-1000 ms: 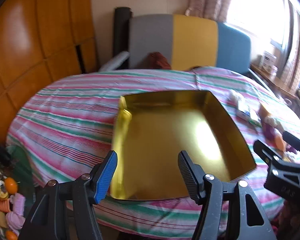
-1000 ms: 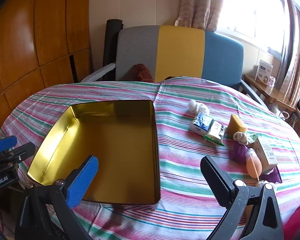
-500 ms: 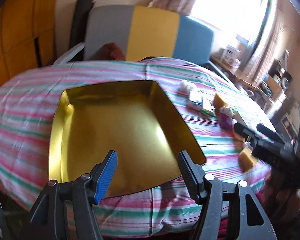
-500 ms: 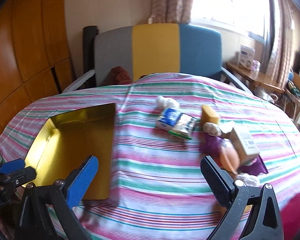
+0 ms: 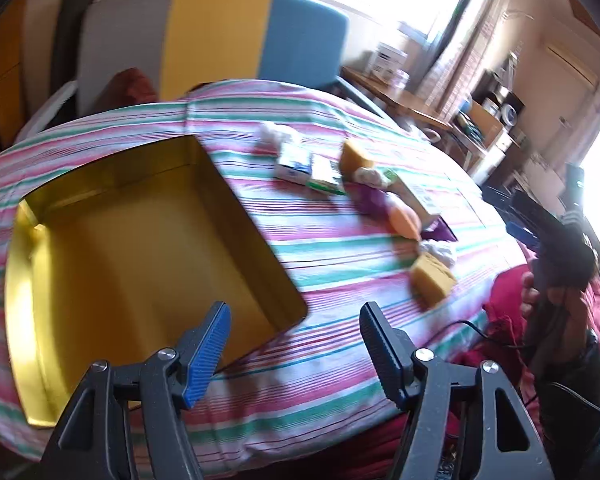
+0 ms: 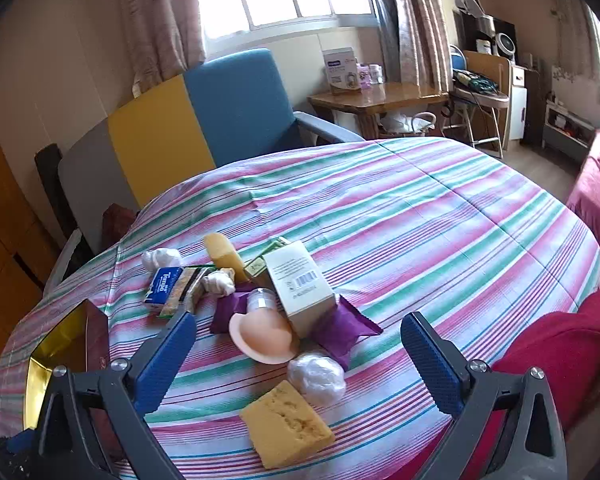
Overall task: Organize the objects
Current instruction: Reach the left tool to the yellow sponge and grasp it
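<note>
An empty gold tin tray point(image 5: 80, 200) lies on the striped tablecloth; its corner also shows in the right wrist view point(image 6: 56, 344). A pile of small items lies to its right: a yellow sponge point(image 6: 286, 424), a white wrapped ball point(image 6: 316, 374), a peach silicone cup point(image 6: 264, 338), a beige box point(image 6: 300, 286), a purple pouch point(image 6: 340, 326), a blue tissue pack point(image 6: 162, 286). My left gripper point(image 5: 294, 344) is open and empty over the table's near edge, by the tray's corner. My right gripper point(image 6: 300, 360) is open and empty, just above the sponge and ball.
A grey, yellow and blue chair point(image 6: 172, 136) stands behind the table. A wooden side table point(image 6: 380, 98) with boxes stands by the window. Red cloth point(image 6: 560, 348) lies at the table's right edge. The person's hand holding the right gripper point(image 5: 556, 248) shows in the left wrist view.
Both grippers have swung right, away from the tray and toward the pile. The right gripper has come close over the sponge and ball. Both stay open.
</note>
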Tool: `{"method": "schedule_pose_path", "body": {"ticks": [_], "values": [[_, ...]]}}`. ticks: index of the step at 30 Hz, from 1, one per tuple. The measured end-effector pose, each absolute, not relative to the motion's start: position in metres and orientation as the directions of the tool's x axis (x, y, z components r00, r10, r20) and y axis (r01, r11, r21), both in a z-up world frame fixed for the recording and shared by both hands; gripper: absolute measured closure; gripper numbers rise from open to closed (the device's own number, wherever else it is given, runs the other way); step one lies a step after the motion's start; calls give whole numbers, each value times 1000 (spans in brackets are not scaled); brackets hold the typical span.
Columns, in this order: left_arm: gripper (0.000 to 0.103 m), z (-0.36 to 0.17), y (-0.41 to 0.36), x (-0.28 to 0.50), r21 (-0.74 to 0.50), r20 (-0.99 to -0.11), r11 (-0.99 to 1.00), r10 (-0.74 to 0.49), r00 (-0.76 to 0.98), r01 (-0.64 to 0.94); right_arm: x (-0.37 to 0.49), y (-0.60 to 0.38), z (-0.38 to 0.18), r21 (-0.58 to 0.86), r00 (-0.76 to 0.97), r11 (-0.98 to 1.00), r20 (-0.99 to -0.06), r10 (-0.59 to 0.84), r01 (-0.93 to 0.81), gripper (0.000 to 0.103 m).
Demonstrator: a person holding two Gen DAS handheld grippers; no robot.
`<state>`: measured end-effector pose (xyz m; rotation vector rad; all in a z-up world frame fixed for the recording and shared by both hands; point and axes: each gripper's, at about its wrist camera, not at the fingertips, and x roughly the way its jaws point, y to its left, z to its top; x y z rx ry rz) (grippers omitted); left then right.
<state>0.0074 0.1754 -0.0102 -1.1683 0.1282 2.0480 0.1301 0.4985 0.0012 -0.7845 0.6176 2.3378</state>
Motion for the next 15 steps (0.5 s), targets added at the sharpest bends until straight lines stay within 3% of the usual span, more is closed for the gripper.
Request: {"method": "schedule_pose_path", "body": {"ticks": [6, 15], "values": [[36, -13, 227, 18, -221, -776, -591, 588, -227, -776, 135, 516, -17, 346, -668, -666, -676, 312, -661, 0], [36, -43, 326, 38, -256, -810, -421, 585, -44, -870, 150, 525, -17, 474, -749, -634, -604, 272, -612, 0]]}}
